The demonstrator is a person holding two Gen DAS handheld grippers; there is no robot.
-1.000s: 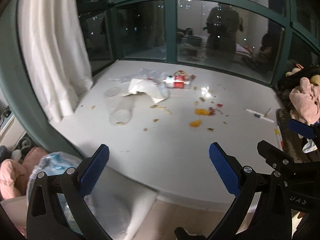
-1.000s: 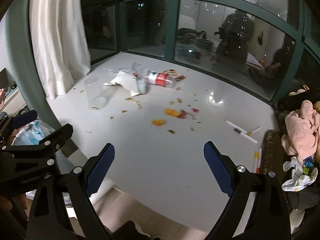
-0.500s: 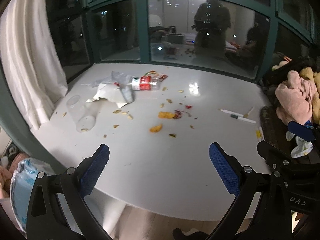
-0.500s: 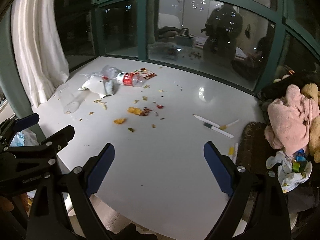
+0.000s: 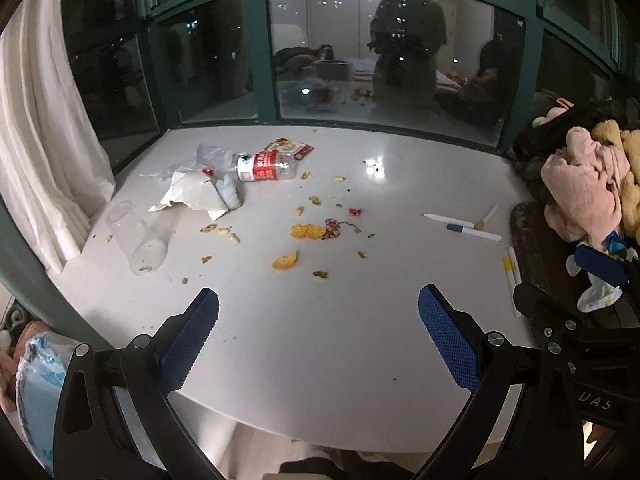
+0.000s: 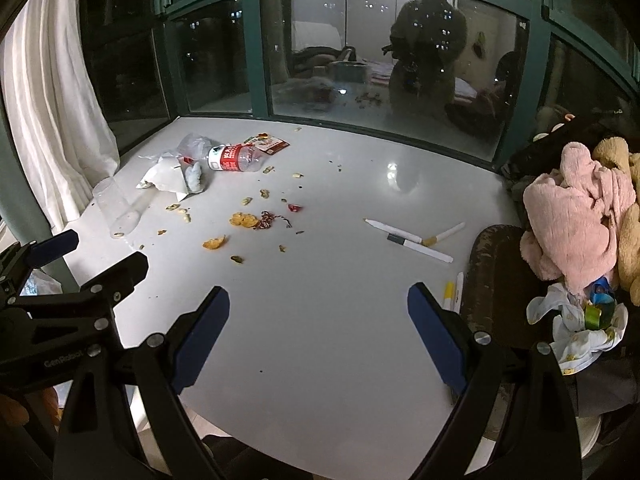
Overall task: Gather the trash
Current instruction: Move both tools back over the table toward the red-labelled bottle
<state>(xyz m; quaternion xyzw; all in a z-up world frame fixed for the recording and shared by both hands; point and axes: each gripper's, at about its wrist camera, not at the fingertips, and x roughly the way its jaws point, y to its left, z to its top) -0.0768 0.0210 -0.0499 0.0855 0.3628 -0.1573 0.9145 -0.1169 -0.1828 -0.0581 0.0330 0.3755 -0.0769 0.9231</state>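
Trash lies on a white table [image 5: 320,340]: a clear plastic bottle with a red label [image 5: 266,166] [image 6: 236,158], crumpled white paper [image 5: 192,194] [image 6: 168,176], a clear plastic cup on its side [image 5: 136,236] [image 6: 118,210], a red snack wrapper [image 5: 290,147], orange peel pieces [image 5: 286,260] [image 6: 214,243] and several crumbs. My left gripper [image 5: 318,336] is open and empty above the table's near edge. My right gripper [image 6: 318,330] is open and empty, also over the near edge, to the right of the left one.
White pens [image 5: 460,228] [image 6: 408,242] lie at the right. A pink blanket and plush toys [image 6: 576,208] pile at the far right. A white curtain [image 5: 36,140] hangs left. Dark windows [image 5: 380,52] stand behind. A blue-white bag [image 5: 36,380] sits below the table at left.
Both grippers have swung to the right, so the trash has slid left in both views and the pens and pink blanket have come into view. Both stay open.
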